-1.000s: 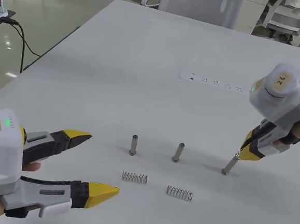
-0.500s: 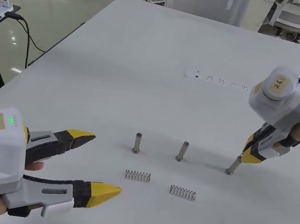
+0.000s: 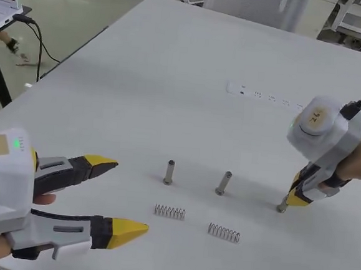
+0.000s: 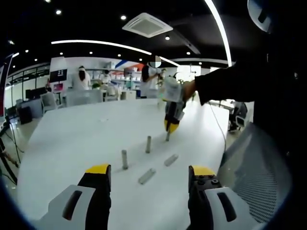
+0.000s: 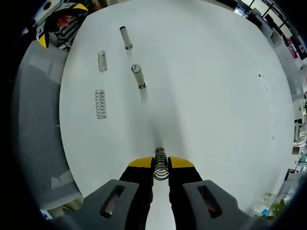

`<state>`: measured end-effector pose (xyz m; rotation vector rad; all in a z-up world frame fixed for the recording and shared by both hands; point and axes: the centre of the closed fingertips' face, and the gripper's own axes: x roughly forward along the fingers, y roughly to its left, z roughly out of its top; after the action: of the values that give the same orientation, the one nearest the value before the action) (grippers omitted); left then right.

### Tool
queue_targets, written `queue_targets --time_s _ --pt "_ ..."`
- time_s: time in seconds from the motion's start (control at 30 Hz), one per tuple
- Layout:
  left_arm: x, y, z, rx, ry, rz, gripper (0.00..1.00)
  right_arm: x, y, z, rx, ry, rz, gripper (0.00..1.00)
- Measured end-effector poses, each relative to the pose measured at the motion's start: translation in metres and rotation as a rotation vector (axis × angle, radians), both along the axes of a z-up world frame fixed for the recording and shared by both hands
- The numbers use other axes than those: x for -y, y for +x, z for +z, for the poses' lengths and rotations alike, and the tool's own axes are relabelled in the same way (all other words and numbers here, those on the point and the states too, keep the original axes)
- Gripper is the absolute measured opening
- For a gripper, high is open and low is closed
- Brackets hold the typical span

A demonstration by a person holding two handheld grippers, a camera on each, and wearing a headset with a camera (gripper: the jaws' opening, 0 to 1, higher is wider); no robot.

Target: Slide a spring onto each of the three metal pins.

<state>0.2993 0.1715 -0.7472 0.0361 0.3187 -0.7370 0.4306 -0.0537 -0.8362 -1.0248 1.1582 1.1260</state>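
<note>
Right gripper [image 3: 297,199] jaws clamped on a coiled wire spring [image 5: 161,166], down at the right pin [image 3: 282,207]. Left gripper [image 3: 129,196] near left, jaws apart, empty. Left spring [image 3: 169,212] and middle spring [image 3: 224,233] lie flat on the smooth white desk [image 3: 171,97], just near of the bare cylindrical left pin [image 3: 169,171] and middle pin [image 3: 224,183].

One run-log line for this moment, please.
right gripper: shut on steel coil spring at rightmost metal pin | left gripper: open | two loose springs, two bare pins on white table

Pins [image 3: 224,183] in a row on table [image 3: 172,78], two springs [image 3: 169,212] before them
</note>
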Motion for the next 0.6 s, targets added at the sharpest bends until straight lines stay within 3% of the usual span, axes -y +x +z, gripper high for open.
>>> queue_targets --time_s 0.27,0.6 --pt "-0.003 -0.001 0.001 0.002 0.001 0.008 0.60 -0.010 -0.001 -0.017 0.001 -0.010 0.005 0.09" --pt "-0.005 -0.002 0.003 0.005 0.001 0.014 0.60 -0.036 0.003 -0.017 0.006 0.011 0.039 0.09"
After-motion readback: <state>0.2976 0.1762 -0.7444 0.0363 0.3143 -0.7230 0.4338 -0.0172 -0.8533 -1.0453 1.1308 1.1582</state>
